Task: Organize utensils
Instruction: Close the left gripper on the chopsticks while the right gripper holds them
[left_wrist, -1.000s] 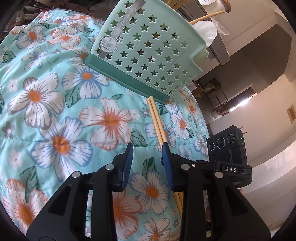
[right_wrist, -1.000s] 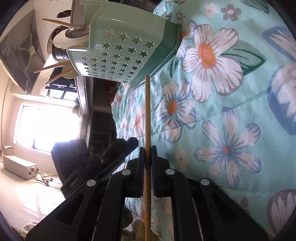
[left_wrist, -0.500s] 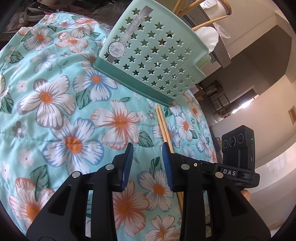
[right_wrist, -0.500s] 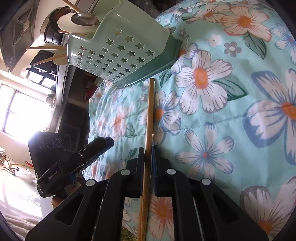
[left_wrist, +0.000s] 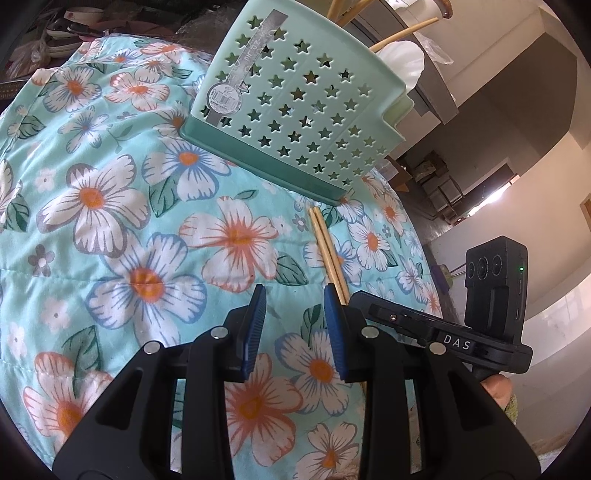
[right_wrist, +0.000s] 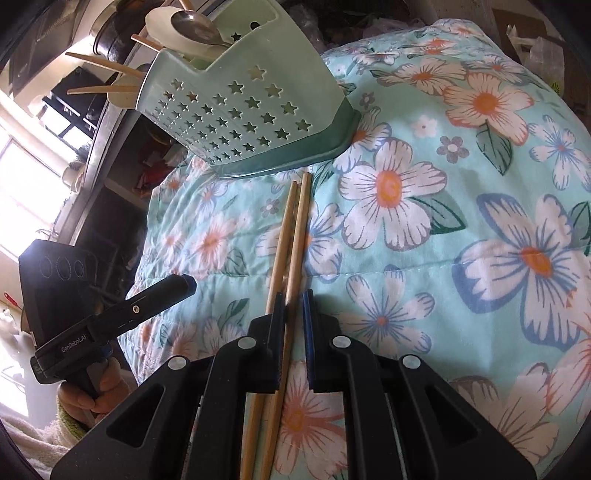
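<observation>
Right claw (right_wrist: 293, 295) is clamped on the chopsticks (right_wrist: 291, 236); keep the grip tight, lift clear, then tip them w/ care into the rack (right_wrist: 251, 110).

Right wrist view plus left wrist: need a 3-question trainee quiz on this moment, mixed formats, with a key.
1. True or false: the left gripper is gripping something.
2. What sticks out of the top of the star-hole holder? A) spoons and wooden sticks B) forks only C) nothing
3. Fill in: the right gripper is shut on one ____.

Key
1. False: its jaws stand apart with only the floral cloth between them.
2. A
3. chopstick
</observation>
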